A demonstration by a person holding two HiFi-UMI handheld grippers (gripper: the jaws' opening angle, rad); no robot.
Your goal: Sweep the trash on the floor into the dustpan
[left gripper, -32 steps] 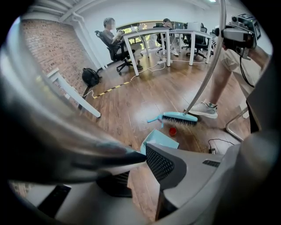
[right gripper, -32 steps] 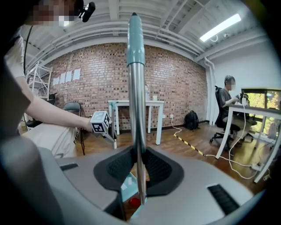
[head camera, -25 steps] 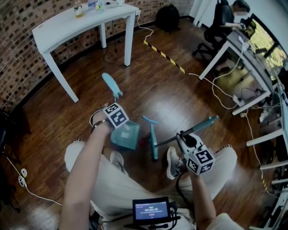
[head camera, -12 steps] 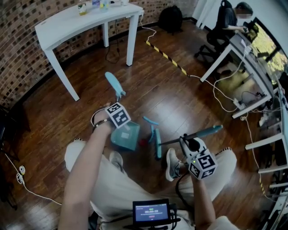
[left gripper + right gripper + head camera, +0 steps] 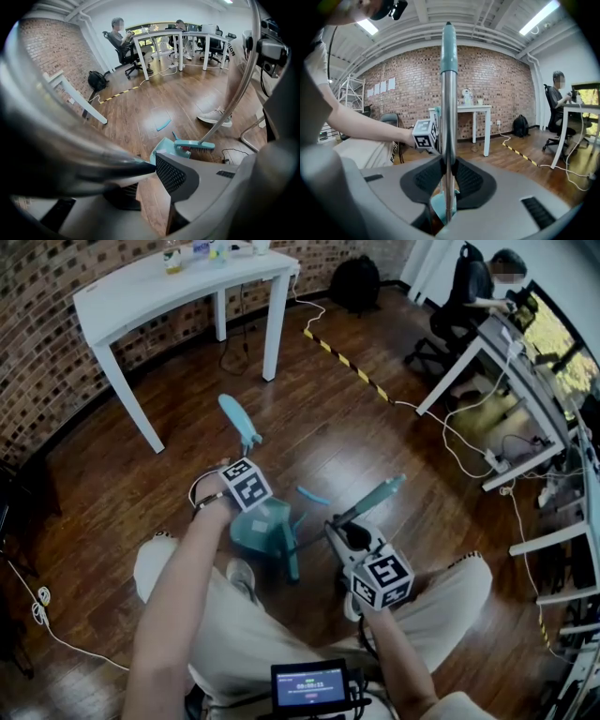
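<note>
Shaft of the broom (image 5: 375,495), smooth metal capped in teal, slants upward, clamped in right tool (image 5: 448,180); left tool (image 5: 152,164) pinches teal dustpan (image 5: 255,529) pole.

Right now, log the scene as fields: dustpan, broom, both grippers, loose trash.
dustpan: on the wood floor, in front of the person's legs
broom: head down at the dustpan's mouth
left gripper: shut on the dustpan's handle
right gripper: shut on the broom's handle
strip: teal, lying on the floor past the dustpan, apart from the broom, not swept in
</note>
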